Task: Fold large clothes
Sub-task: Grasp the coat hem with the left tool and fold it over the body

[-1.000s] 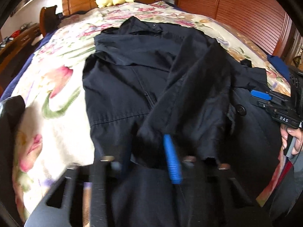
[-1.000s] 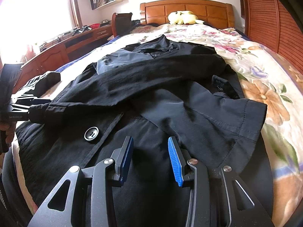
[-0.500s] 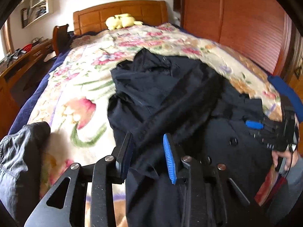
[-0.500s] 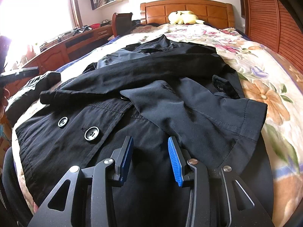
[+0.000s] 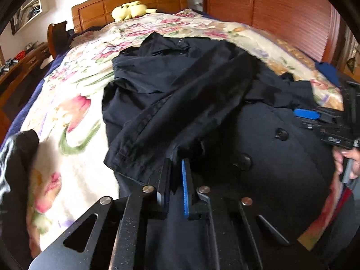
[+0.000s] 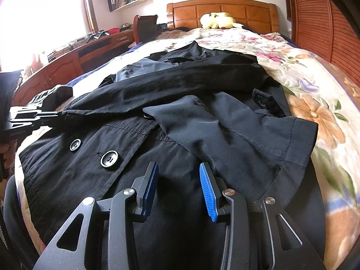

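A black double-breasted coat (image 6: 139,148) lies face up on the floral bedspread (image 6: 315,103). Both sleeves are folded across its front. The long sleeve (image 5: 193,103) runs across the chest, and my left gripper (image 5: 175,168) is closing onto its cuff, with the pads pressed on the cloth. In the right wrist view the left gripper (image 6: 56,113) pinches the sleeve's tip at the bed's left edge. My right gripper (image 6: 178,180) hovers open just over the coat's lower front, beside the other sleeve (image 6: 247,132), with nothing between its fingers.
A yellow plush toy (image 6: 218,20) rests against the wooden headboard (image 6: 225,9). A wooden desk (image 6: 67,67) and chair (image 6: 144,27) stand left of the bed, a louvred wardrobe (image 6: 319,22) right. Another dark garment (image 5: 15,157) lies at the bed's left edge.
The left gripper let go of the sleeve and opened half a second ago. It has since shut again on the cuff. The right gripper has not moved.
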A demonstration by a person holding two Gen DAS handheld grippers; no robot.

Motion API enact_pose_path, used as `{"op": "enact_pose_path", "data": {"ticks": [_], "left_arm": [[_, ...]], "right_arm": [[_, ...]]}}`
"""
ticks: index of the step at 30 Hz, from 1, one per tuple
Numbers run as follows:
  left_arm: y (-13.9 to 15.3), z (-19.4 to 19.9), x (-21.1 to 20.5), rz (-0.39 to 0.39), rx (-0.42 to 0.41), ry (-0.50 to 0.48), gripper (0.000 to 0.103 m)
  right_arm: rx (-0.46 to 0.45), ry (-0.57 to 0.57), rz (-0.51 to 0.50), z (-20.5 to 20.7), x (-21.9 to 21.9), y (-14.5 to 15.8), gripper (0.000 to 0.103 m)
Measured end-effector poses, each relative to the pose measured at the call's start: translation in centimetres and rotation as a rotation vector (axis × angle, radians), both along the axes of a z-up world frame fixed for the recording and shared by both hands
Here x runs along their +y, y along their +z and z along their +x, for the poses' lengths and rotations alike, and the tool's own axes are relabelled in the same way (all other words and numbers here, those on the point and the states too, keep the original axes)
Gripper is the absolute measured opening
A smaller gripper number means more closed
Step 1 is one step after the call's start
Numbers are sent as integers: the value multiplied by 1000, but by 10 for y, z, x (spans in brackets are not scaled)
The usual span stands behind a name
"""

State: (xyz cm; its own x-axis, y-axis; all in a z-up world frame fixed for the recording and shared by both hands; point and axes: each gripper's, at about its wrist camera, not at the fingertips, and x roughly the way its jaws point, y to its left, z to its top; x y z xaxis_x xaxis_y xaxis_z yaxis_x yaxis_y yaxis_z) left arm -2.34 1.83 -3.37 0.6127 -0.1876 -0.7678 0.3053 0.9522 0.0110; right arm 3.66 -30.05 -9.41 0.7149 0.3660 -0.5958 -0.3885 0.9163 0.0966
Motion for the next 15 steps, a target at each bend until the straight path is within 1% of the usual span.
{"op": "enact_pose_path", "data": {"ticks": [2, 4, 8, 9, 11, 13, 15], "left_arm": [[0, -12, -3, -25, 8, -14, 6], [-3, -23, -10, -33, 18, -33, 6], [-7, -42, -24, 21, -3, -45, 6], [-6, -44, -26, 19, -4, -42, 6], [-3, -47, -24, -5, 8, -26, 12], [0, -50, -20, -16, -2, -17, 26], [5, -55, -14, -29, -16, 3, 33]], "right_arm": [[1, 1, 1, 1, 0, -1, 39], [3, 2, 3, 1, -1, -1, 39], [6, 2, 4, 2, -1, -1, 39], [5, 2, 4, 2, -1, -1, 39], [6, 1, 5, 2, -1, -1, 39], [8, 1, 6, 2, -2, -1, 39], [12, 2, 6, 3, -2, -1, 39]]}}
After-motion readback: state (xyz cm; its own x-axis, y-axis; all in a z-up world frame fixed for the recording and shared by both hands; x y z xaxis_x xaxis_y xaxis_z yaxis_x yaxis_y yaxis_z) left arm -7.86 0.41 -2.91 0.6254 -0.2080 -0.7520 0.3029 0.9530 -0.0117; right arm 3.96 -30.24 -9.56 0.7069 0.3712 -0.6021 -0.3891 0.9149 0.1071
